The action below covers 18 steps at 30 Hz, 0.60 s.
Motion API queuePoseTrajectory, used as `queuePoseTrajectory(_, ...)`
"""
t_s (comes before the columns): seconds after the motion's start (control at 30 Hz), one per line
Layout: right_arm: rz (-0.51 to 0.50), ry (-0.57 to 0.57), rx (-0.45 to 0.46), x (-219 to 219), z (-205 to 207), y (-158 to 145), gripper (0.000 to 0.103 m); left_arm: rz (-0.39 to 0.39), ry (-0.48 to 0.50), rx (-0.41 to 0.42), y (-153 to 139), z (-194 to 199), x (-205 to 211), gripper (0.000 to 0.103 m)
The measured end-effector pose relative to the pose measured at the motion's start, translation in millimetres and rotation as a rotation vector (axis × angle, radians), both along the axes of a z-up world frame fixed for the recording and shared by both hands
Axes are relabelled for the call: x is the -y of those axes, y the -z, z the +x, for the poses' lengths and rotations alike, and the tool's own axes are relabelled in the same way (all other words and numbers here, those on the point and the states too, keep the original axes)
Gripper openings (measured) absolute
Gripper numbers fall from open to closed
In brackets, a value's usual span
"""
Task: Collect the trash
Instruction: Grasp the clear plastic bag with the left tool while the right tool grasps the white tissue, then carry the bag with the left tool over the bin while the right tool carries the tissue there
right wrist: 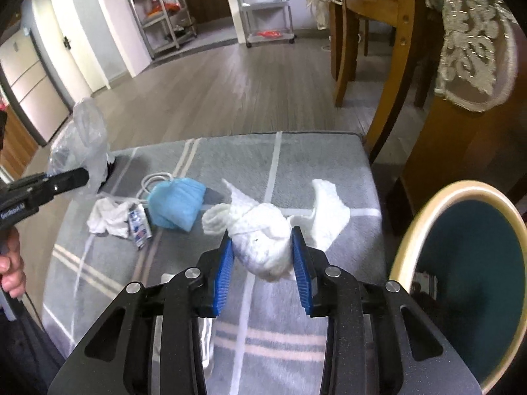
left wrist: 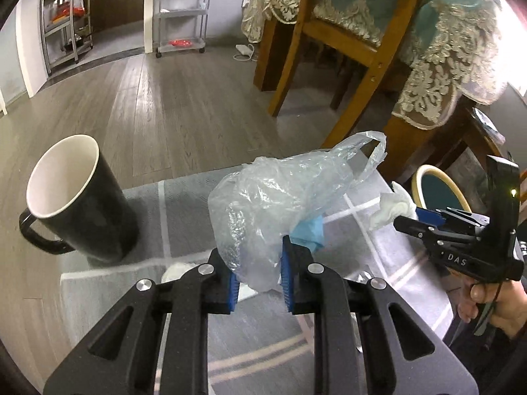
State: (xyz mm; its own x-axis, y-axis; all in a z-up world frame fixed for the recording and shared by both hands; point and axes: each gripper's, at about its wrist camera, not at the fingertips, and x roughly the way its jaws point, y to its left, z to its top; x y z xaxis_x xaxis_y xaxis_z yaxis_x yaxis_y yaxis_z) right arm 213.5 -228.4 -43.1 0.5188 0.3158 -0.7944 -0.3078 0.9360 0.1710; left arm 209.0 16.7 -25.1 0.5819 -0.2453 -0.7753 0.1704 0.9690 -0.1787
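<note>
My left gripper (left wrist: 258, 265) is shut on a crumpled clear plastic bag (left wrist: 280, 194), lifted off the grey striped cloth (left wrist: 184, 210). In the right wrist view the same bag (right wrist: 82, 138) shows at the far left beside the left gripper (right wrist: 69, 177). My right gripper (right wrist: 263, 256) is shut on a wad of white tissue (right wrist: 263, 230), which also shows at the right of the left wrist view (left wrist: 393, 210) in front of the right gripper (left wrist: 415, 222). A blue face mask (right wrist: 174, 202), a small white tissue (right wrist: 108, 219) and a small printed wrapper (right wrist: 140, 225) lie on the cloth.
A black mug (left wrist: 75, 197) with a white inside stands at the cloth's left edge. A round bin (right wrist: 467, 279) with a cream rim and dark teal inside sits at the right. Wooden chair legs (left wrist: 359, 75) and a lace tablecloth (left wrist: 444, 65) stand behind, with shelving carts (left wrist: 181, 10) farther back.
</note>
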Motion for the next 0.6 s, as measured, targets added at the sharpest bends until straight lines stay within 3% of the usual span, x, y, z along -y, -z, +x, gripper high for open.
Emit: queuePoseTrajectory(0.6,-0.018,-0.024,0.034,2,-59,-18,0.036,0.004,0.021,-0.026,14,-69,30,0.020)
